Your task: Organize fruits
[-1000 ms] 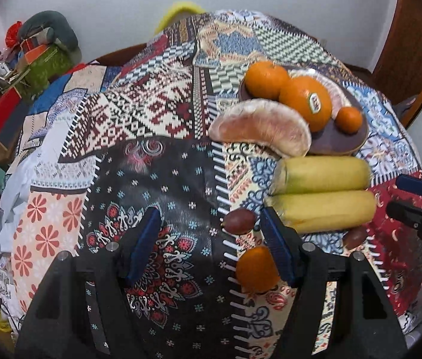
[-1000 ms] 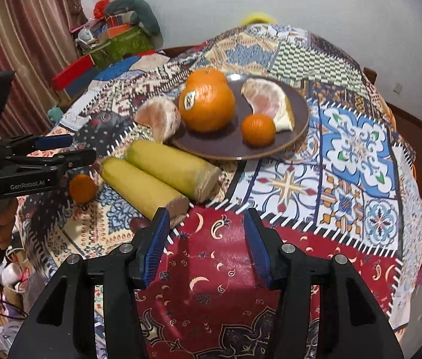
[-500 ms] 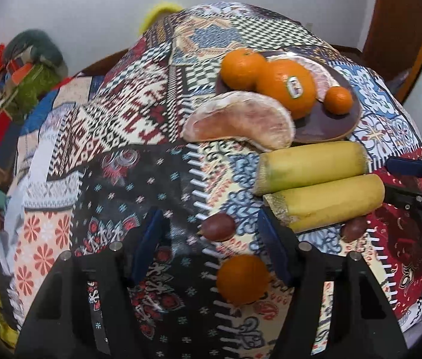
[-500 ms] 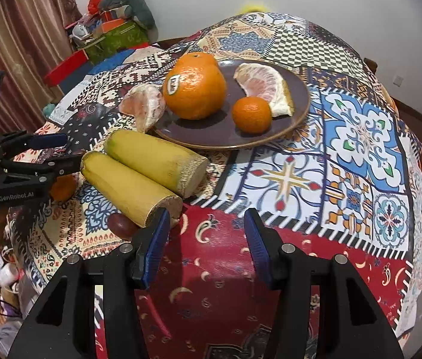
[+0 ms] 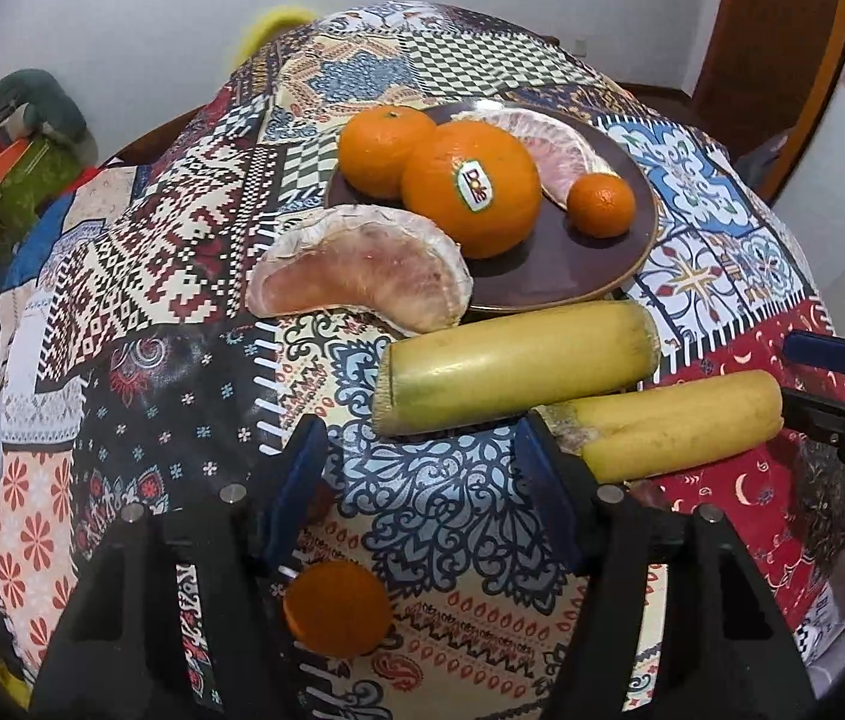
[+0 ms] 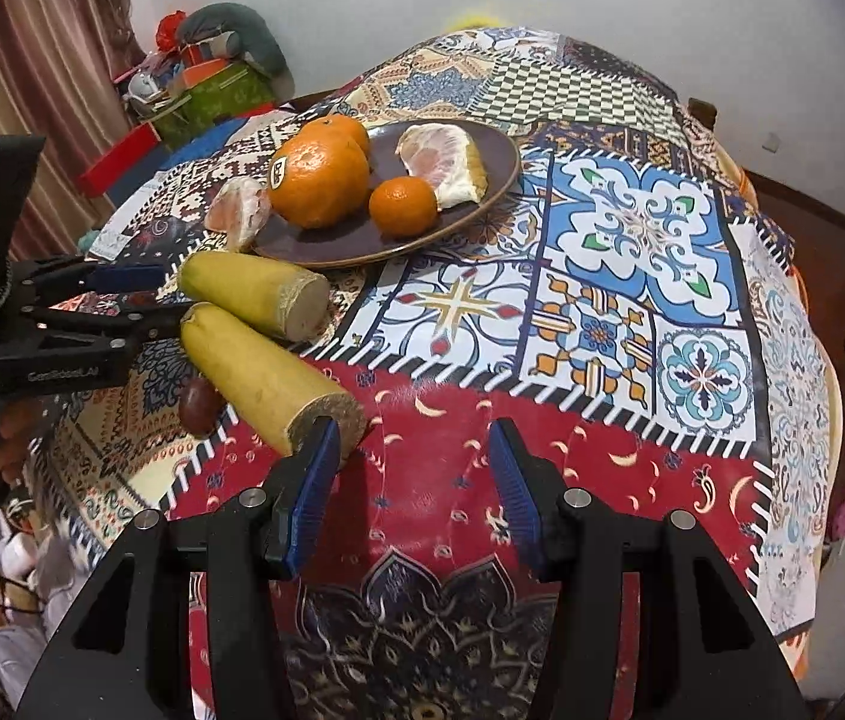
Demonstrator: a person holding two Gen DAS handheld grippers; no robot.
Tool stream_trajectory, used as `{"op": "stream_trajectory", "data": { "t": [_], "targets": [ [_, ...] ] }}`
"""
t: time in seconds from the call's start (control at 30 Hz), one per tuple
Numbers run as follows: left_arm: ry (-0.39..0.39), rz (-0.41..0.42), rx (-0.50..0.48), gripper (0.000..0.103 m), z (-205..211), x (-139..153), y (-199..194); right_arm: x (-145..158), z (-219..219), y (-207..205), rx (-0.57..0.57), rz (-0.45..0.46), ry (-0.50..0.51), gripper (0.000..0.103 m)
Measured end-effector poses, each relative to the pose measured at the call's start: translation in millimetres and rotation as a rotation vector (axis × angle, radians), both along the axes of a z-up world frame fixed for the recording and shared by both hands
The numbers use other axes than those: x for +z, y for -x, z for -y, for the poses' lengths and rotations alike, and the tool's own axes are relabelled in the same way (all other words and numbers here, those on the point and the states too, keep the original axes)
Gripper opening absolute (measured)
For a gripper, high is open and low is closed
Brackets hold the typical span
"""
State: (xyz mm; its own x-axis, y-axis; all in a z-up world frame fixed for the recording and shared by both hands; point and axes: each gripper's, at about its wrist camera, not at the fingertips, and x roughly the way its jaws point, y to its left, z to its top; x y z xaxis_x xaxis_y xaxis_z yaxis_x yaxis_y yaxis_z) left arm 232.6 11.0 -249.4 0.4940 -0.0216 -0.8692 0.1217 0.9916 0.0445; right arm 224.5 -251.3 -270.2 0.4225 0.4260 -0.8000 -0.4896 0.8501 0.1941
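A brown plate (image 5: 572, 276) (image 6: 482, 192) holds two big oranges (image 5: 473, 186) (image 6: 317, 186), a small mandarin (image 5: 600, 204) (image 6: 403, 206) and a pomelo wedge (image 6: 446, 159). A second pomelo wedge (image 5: 356, 273) leans on the plate's rim. Two yellow stalks (image 5: 518, 366) (image 6: 260, 369) lie side by side on the patchwork cloth. My left gripper (image 5: 422, 474) is open and empty, near the stalks' cut ends; a loose mandarin (image 5: 335, 606) lies under its left finger. My right gripper (image 6: 416, 486) is open and empty, its left finger beside the near stalk's end. A dark date (image 6: 197, 402) lies beside that stalk.
The table (image 6: 632, 276) is round and drops off on all sides. Boxes and clutter (image 6: 206, 84) stand at the far left by a curtain. A wooden door (image 5: 776, 60) is at the right.
Both grippers have moved forward toward the stalks and the plate. The loose mandarin and date now lie at or under my left gripper's fingers. Both grippers stay open.
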Motion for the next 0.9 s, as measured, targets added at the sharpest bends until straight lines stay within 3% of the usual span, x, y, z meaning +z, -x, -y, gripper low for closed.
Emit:
{"op": "stream_trajectory", "data": {
  "t": [0.33,0.53,0.73,0.9],
  "targets": [
    [0.056,0.07,0.103,0.067,-43,35,37,23,-21,5,0.078,0.072,-0.002,0.048],
    [0.071,0.038,0.143,0.067,-60,25,60,7,-52,-5,0.156,0.035,0.012,0.051],
    [0.11,-0.008,0.157,0.067,-62,6,70,2,-62,-2,0.198,0.06,0.046,0.056],
    [0.107,0.001,0.15,0.067,-55,1,73,4,-56,0,0.212,0.061,0.029,0.049]
  ]
}}
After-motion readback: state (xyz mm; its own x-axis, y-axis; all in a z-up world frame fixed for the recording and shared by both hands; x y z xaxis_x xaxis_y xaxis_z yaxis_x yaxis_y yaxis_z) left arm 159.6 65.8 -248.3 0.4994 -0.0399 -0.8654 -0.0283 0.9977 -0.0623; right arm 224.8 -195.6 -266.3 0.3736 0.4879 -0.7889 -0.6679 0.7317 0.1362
